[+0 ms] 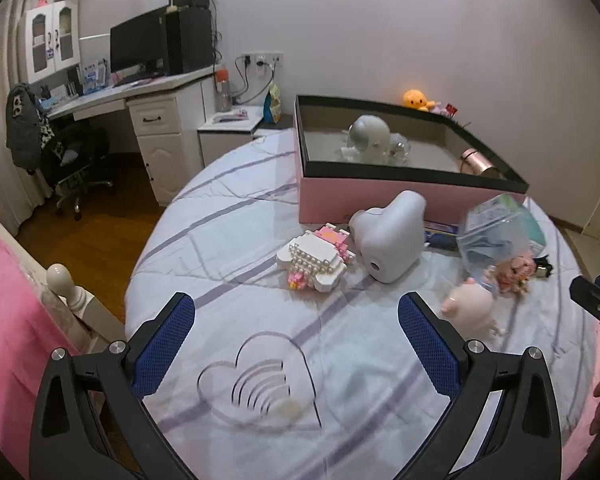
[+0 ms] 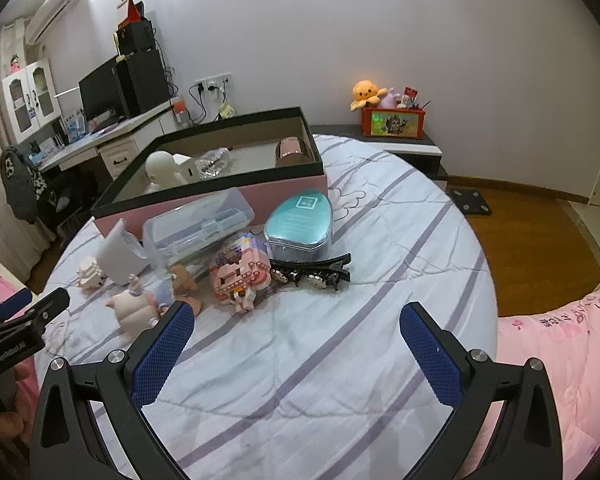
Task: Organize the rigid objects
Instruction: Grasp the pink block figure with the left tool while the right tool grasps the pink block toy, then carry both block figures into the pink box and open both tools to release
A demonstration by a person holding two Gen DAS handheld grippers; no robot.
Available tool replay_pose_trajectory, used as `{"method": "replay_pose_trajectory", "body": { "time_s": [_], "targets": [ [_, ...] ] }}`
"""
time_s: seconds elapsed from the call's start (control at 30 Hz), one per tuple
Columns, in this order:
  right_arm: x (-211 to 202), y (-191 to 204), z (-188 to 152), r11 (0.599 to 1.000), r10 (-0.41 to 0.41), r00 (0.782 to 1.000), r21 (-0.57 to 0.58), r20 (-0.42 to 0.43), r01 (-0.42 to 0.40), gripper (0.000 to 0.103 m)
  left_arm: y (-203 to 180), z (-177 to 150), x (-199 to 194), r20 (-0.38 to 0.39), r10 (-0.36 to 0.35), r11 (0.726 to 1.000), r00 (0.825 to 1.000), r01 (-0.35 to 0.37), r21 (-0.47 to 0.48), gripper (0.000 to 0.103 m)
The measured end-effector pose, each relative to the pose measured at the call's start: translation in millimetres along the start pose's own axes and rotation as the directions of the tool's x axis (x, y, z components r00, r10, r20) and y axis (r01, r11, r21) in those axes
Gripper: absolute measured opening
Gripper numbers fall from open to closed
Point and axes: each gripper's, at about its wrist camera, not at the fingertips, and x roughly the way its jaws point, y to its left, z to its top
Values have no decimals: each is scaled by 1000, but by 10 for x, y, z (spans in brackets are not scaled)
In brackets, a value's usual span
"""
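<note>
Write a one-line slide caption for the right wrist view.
Open right tongs over striped bed, facing toys, teal tin and pink box.

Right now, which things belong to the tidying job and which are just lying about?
Job: pink box with black rim; teal-lidded tin; clear plastic case; pink block model; pink pig figure.
Lying about: orange octopus plush; black monitor.

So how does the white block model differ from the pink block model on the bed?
The white block model is mostly white with small pink patches; the pink block model is mostly pink with a purple top. The white one lies beside the white heart-shaped device, toward the left gripper; the pink one lies by the teal tin and black hair clips. Both are studded brick builds, outside the pink box.
</note>
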Motion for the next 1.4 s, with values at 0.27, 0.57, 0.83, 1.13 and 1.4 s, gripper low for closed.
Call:
{"method": "replay_pose_trajectory", "body": {
  "time_s": [0.27, 0.57, 0.83, 1.13, 1.4],
  "targets": [
    [336, 51, 96, 998, 56, 996, -27, -69, -58, 103, -51, 126, 387, -74, 26, 999, 997, -24, 36, 103],
    [622, 157, 172, 988, 126, 983, -67, -133, -135, 86, -76, 258, 732, -169, 62, 997, 984, -52, 60, 101],
    [654, 254, 194, 982, 125, 972, -118, -197, -150, 66, -130, 292, 737, -164, 8, 998, 986, 4, 68, 69],
    [643, 395, 213, 992, 83, 980, -83, -182, -100, 59, -13, 307, 712, -163, -99, 991, 982, 112, 75, 64],
    [819, 470, 201, 995, 37, 979, -87, -200, -55, 41, 15, 325, 713, -158, -160, 982, 974, 172, 71, 56]
  ]
}}
